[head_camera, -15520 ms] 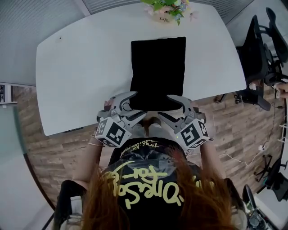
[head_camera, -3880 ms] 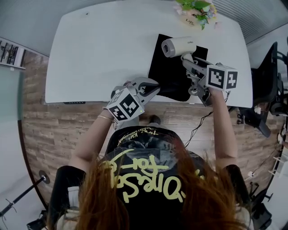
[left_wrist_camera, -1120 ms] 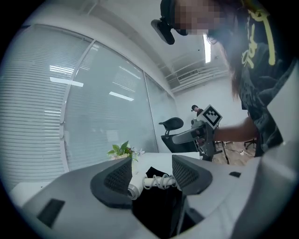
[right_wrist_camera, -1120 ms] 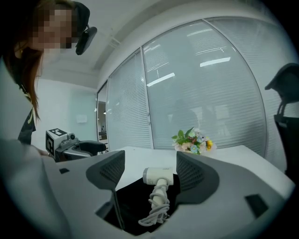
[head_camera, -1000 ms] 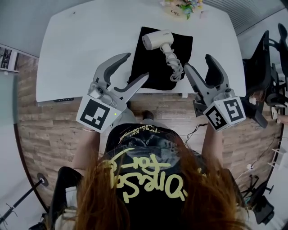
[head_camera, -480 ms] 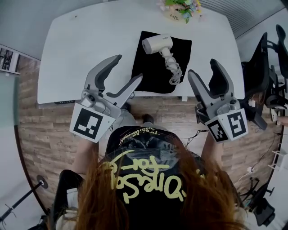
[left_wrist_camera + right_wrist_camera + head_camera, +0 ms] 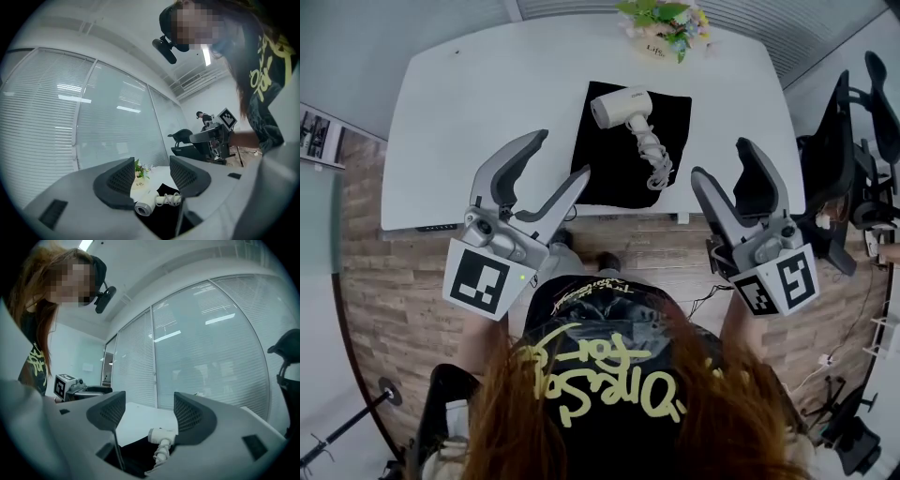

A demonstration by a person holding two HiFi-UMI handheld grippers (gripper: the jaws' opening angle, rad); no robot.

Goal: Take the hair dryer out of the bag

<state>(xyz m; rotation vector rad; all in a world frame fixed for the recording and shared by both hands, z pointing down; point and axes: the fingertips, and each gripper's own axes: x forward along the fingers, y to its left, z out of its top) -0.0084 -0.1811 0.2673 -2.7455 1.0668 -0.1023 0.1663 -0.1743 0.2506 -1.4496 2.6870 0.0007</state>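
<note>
The white hair dryer [image 7: 619,106] lies on top of the flat black bag [image 7: 605,173] on the white table [image 7: 469,103], its coiled cord [image 7: 654,161] trailing toward the near edge. My left gripper [image 7: 562,155] hangs in the air above the table's front edge, left of the bag; its jaws have just been closing a little, are still open, and hold nothing. My right gripper [image 7: 721,159] hovers open and empty to the right of the bag. The left gripper view shows the dryer [image 7: 146,206] below its jaws [image 7: 151,176]. In the right gripper view the dryer [image 7: 161,434] lies beyond its jaws [image 7: 145,411].
A small flower pot [image 7: 661,23] stands at the table's far edge behind the bag. Black office chairs [image 7: 853,112] stand to the right of the table. Wood-pattern floor [image 7: 403,281] lies below the table's front edge.
Both grippers have risen and drawn back from the table toward the person. The hair dryer and bag stay where they were.
</note>
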